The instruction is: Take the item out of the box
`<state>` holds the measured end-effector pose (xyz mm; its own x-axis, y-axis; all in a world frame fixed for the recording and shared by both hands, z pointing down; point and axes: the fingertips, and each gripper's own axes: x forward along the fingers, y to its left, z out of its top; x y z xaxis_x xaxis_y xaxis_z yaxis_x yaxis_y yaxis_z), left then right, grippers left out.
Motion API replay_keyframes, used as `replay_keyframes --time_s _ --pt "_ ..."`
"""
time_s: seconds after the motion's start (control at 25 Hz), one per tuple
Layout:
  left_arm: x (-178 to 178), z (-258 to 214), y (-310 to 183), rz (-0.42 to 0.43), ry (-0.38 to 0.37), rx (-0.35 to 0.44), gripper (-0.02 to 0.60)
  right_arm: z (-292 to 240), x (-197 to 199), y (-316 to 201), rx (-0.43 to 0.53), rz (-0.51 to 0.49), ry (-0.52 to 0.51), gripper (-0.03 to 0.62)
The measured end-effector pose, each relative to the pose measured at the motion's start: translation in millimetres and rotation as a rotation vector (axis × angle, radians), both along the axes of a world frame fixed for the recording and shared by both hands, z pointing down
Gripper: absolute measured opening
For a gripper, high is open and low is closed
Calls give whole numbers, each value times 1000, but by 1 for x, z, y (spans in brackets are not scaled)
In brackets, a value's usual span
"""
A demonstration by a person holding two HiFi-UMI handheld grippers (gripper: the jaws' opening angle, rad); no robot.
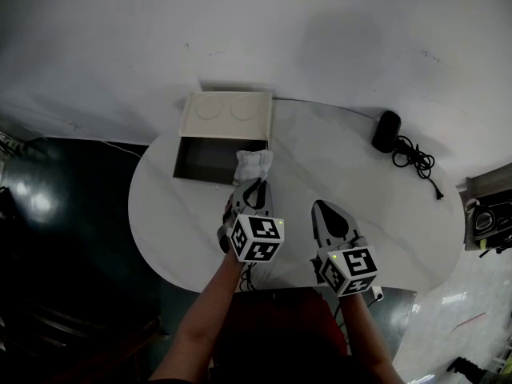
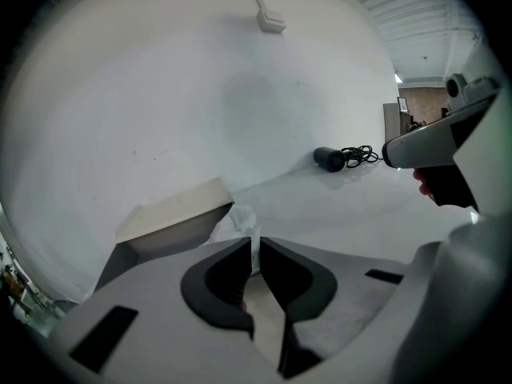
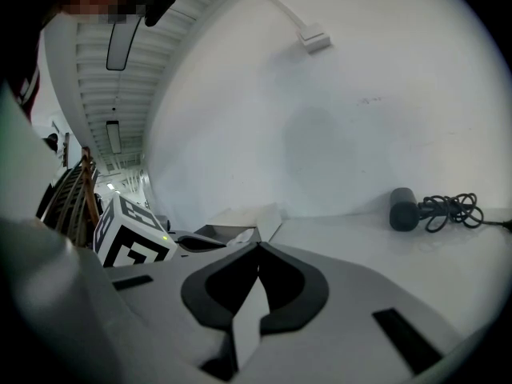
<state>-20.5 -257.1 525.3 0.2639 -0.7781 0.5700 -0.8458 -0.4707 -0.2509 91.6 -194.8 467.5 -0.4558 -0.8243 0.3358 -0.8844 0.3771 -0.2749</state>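
A shallow white box (image 1: 210,160) lies open on the round white table (image 1: 360,206), its lid (image 1: 228,117) folded back toward the wall. A crumpled white wrapped item (image 1: 254,165) sits at the box's near right corner, over the rim. My left gripper (image 1: 254,184) reaches it from the near side. In the left gripper view the jaws are nearly together with a fold of the white item (image 2: 240,218) pinched between the tips, the box (image 2: 172,218) just beyond. My right gripper (image 1: 326,210) hovers over bare table to the right, shut and empty (image 3: 258,248).
A black handheld device (image 1: 387,131) with a coiled black cable (image 1: 416,162) lies at the table's far right. The white wall rises right behind the box. Dark floor borders the table's left edge. A small white object (image 1: 376,294) sits at the near edge.
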Motion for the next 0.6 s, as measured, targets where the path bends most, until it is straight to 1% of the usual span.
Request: replay_keyframes --time_s 0.16,0.36,0.6 --pt "-1 0 1 6 -9 5 48 2 0 3 -4 6 2 14" --pt "-3 -3 3 7 7 10 41 1 -2 6 -4 9 7 14" --pt "-2 -13 6 17 28 37 41 -4 -4 9 7 14 9 14"
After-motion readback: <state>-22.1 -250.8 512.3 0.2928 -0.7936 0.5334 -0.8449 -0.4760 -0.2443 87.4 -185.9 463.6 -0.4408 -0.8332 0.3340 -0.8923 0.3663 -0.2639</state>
